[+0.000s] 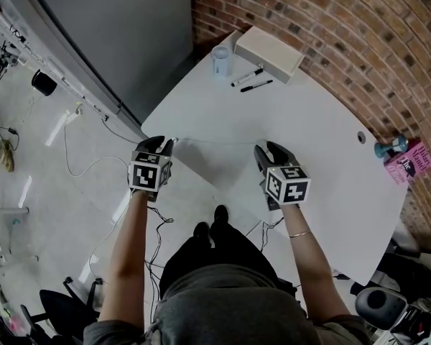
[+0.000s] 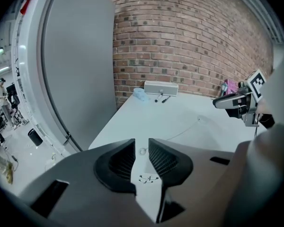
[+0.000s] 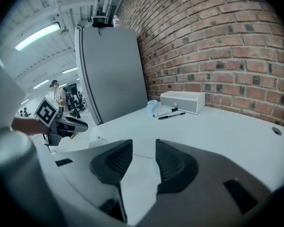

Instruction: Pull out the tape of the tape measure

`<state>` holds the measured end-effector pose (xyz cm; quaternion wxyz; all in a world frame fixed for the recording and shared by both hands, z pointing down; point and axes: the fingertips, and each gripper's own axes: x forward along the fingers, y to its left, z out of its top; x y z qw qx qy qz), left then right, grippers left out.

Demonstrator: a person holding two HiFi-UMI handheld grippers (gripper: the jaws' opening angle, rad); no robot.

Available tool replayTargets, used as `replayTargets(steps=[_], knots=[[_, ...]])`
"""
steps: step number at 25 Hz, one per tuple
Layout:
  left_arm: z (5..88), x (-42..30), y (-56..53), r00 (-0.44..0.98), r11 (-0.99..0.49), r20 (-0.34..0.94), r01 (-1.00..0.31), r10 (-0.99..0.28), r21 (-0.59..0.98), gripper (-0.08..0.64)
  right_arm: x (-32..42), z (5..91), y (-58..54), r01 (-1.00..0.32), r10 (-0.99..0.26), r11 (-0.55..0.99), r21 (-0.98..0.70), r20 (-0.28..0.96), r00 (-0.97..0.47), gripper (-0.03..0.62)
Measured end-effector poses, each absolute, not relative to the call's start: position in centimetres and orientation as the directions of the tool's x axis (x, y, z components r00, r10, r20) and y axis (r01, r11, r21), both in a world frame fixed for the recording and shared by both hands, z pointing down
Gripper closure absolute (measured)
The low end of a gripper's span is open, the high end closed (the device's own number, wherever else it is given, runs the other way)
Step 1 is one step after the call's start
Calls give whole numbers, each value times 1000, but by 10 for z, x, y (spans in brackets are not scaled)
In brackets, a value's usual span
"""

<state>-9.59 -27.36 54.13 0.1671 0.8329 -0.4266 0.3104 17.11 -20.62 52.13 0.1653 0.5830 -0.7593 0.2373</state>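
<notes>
The two grippers are being held by a person at the near edge of a white table (image 1: 309, 121). The left gripper (image 1: 160, 144) is being held at the table's near left corner. Its jaws are being kept apart by a narrow gap, and nothing is being pressed between the pads. Through that gap a small pale ring (image 2: 142, 151) is being shown lying on the table just beyond the tips. The right gripper (image 1: 268, 149) is being held well to the right. Its jaws are standing a little wider, and nothing is being clamped there either.

A thin pale tape (image 1: 219, 143) is lying stretched across the table between the two sets of tips. Whether it is touching either gripper cannot be told, and the tape measure's case cannot be made out.

Far right, a teal dumbbell (image 1: 390, 147) is lying beside a pink card (image 1: 406, 162) whose dark print is too small to be read.

At the far end, two black markers (image 1: 248, 75) are lying between a clear cup (image 1: 220, 60) and a white box (image 1: 268, 52). The cup's contents cannot be told. Behind them a brick wall (image 1: 330, 20) is standing.
</notes>
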Motion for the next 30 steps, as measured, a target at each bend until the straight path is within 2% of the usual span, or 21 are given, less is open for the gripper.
replayTargets(steps=[4,21,30], knots=[[523,-94,-266,459,-558,603,-829,-653,26,492,165,509,-198,-966,-829,184,-184,498,-253,470],[484,-90,-225,510,-533,459,-841,-728,89,528,139,469,-163,-967,-905,118,-226,376,-198,584],[465,-95,-209,518,-518,395,-847,-758,116,528,125,452,-148,-969,-926,121,-215,327,-188,588]])
